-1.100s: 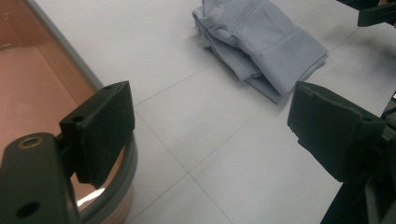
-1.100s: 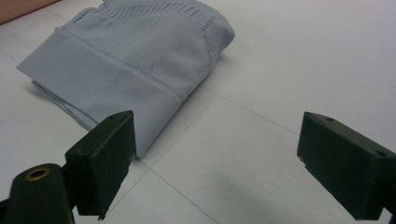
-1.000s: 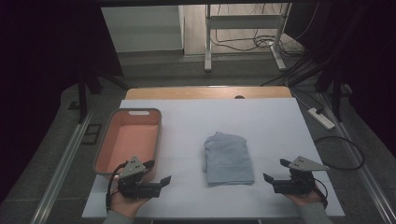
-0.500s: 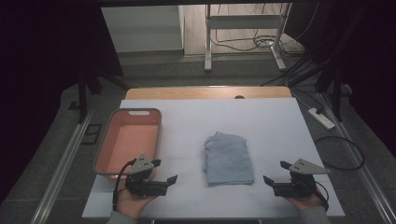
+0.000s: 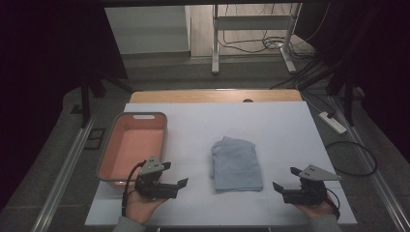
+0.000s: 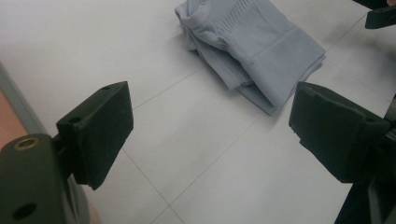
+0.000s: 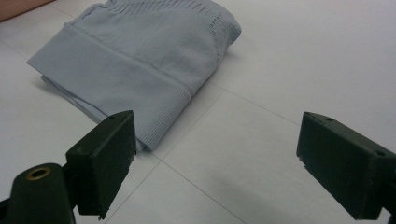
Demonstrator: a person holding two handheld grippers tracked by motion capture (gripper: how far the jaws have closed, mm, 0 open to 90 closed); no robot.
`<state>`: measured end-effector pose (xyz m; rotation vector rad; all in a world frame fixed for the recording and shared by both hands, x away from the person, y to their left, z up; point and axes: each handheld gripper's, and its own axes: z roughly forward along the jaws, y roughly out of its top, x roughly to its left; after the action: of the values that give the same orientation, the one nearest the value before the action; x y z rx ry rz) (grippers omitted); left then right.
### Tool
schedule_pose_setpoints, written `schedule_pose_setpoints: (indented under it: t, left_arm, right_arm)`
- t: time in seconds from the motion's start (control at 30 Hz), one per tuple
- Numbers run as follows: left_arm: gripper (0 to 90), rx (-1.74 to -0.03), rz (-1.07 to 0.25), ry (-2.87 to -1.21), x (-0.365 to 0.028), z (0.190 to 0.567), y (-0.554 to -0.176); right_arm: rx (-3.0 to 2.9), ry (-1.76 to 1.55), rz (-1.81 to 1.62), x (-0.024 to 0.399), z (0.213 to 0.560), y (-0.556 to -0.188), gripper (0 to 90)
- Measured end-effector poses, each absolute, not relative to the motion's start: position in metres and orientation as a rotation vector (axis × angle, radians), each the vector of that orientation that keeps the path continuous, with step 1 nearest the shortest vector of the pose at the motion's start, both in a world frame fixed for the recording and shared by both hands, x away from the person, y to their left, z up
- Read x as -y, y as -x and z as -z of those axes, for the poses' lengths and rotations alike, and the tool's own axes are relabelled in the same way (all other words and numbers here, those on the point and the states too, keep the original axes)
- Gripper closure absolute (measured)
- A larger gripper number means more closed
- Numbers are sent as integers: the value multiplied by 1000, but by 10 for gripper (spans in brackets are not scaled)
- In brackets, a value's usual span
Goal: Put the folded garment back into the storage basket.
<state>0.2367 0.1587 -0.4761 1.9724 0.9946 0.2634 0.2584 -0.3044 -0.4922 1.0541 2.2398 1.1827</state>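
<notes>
A folded light blue-grey garment [image 5: 236, 164] lies flat on the white tabletop [image 5: 275, 125], near the middle front. My left gripper [image 5: 175, 175] rests low to its left, open and empty, jaws turned toward the cloth. My right gripper [image 5: 286, 179] sits to the garment's right, also open and empty, facing it. In the left gripper view the garment [image 6: 252, 42] lies ahead of the left gripper [image 6: 217, 135], apart from its jaws. In the right gripper view the garment's ribbed edge [image 7: 140, 60] lies just past the left jaw of the right gripper [image 7: 224, 158].
A pink tray [image 5: 160, 126] with nothing in it stands at the left of the table, right behind my left hand. A wooden strip [image 5: 212, 95] runs along the far edge. A power strip [image 5: 333, 122] and cables lie on the floor at the right.
My left gripper has slid a little to the right, closer to the garment. The right gripper and the garment have stayed put.
</notes>
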Motion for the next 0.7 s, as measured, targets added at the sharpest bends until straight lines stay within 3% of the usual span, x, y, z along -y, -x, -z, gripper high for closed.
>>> schedule_pose_setpoints:
  t: [0.7]
  left_arm:
    - [125,-953,-234,-2010,-135,480,-247]
  right_arm:
    - [-2249,-1042,-1165,301,493,-260,123]
